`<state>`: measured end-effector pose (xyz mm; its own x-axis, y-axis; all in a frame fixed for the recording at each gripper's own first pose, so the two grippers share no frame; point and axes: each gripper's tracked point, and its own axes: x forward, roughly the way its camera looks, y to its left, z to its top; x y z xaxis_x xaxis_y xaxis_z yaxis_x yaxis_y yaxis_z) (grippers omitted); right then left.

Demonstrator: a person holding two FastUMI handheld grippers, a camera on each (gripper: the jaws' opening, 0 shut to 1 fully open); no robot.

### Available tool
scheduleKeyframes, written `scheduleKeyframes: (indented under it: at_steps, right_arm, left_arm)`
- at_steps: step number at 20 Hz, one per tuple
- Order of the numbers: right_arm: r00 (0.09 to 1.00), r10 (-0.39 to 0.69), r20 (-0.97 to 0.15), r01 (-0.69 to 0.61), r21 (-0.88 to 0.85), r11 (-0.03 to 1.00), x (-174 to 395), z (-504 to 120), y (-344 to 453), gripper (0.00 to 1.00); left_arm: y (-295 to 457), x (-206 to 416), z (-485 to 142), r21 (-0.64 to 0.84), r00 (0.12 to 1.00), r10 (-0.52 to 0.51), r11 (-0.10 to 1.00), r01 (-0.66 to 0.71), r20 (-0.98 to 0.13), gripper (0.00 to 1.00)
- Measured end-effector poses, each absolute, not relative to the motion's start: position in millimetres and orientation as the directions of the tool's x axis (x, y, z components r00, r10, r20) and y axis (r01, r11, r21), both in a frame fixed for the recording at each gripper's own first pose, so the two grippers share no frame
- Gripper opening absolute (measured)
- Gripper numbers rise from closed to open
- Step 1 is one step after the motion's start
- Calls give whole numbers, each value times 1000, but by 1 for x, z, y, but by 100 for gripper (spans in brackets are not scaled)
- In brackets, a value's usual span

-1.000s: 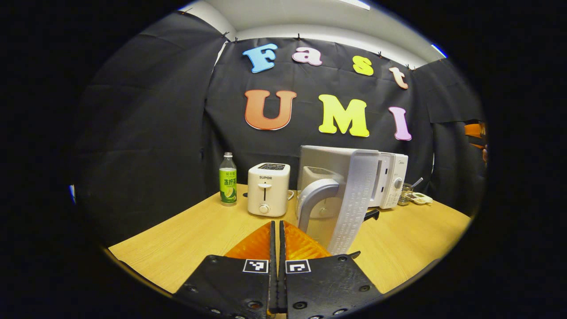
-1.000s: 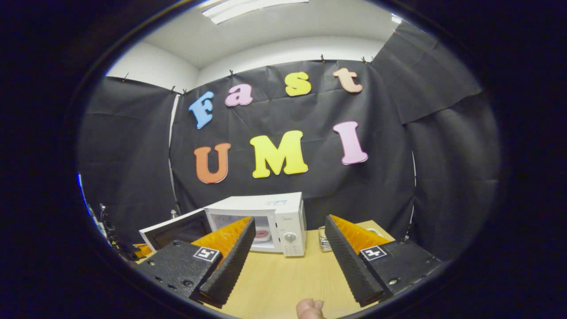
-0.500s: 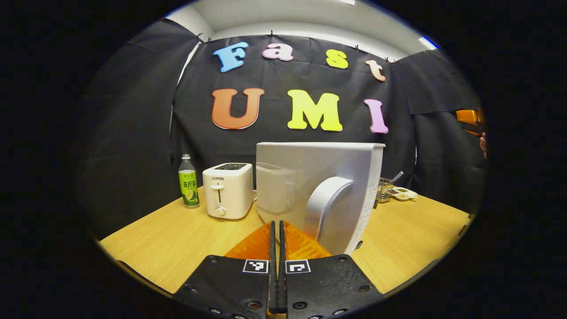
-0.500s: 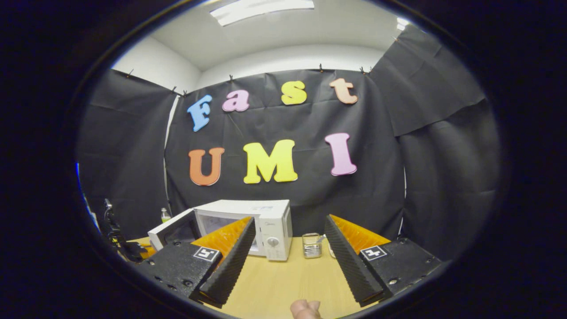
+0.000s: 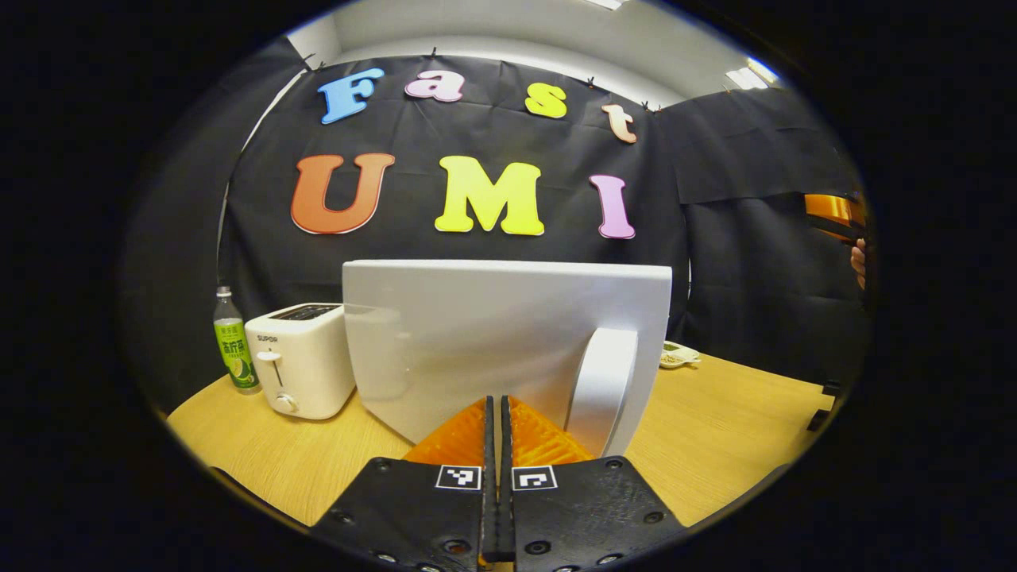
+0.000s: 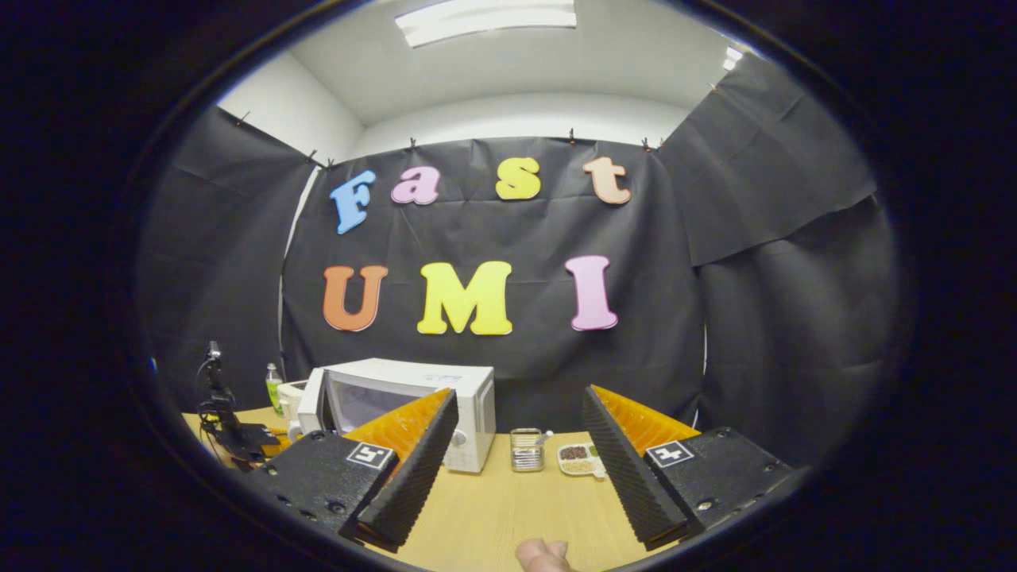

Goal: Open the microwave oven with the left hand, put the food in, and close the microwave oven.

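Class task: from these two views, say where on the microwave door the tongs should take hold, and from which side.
Grip the door's arched handle near the free edge of the microwave door, coming from the front. It stands proud, leaving a gap behind.

1. The microwave oven (image 6: pixel 413 405) is white, with a dark window in its door (image 5: pixel 477 342); the door's outer face is pale grey-white and its handle (image 5: pixel 600 389) white
2. The toaster (image 5: pixel 302 369) is cream white with a dark slot on top
3. The bottle (image 5: pixel 232 342) is clear with a white cap and a green label
4. The table (image 5: pixel 715 429) is light yellow wood with fine grain
5. The small rack (image 6: pixel 526 450) is shiny metal
6. The little dish (image 6: pixel 581 461) is white, holding dark and pale bits
7. Each gripper's mount carries a small black-and-white square marker
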<state>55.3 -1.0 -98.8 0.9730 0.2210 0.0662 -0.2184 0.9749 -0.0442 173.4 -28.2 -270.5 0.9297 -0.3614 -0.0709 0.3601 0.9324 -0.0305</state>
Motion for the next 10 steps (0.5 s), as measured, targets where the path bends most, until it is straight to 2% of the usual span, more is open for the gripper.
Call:
scheduleKeyframes:
  at_steps: [3, 4, 5, 7, 8, 9, 10]
  right_arm:
    - [974, 219, 62, -215, -62, 975, 57, -100, -5, 91]
    - [974, 218, 63, -214, -66, 975, 60, -100, -8, 100]
    - [974, 216, 64, -211, -69, 975, 61, -100, -8, 91]
    - [977, 204, 63, -199, -72, 977, 67, -102, -13, 92]
    - [978, 202, 57, -198, -70, 978, 70, -104, -15, 100]
    - [978, 203, 49, -200, -67, 977, 73, -108, -14, 91]
    - [978, 206, 44, -203, -63, 977, 74, -110, -15, 91]
  left_arm:
    - [-49, 194, -270, -13, 925, -374, 927, 374, -71, 0]
    - [-56, 202, -269, -9, 926, -371, 928, 371, -66, 0]
    - [-61, 210, -268, -11, 928, -367, 930, 367, -64, 0]
    - [-72, 227, -270, -17, 935, -348, 938, 348, -72, 0]
    - [-77, 235, -269, -16, 936, -344, 939, 344, -76, 0]
    - [-84, 244, -267, -15, 937, -342, 940, 342, -74, 0]
    - [-90, 252, -266, -20, 936, -344, 939, 344, -75, 0]
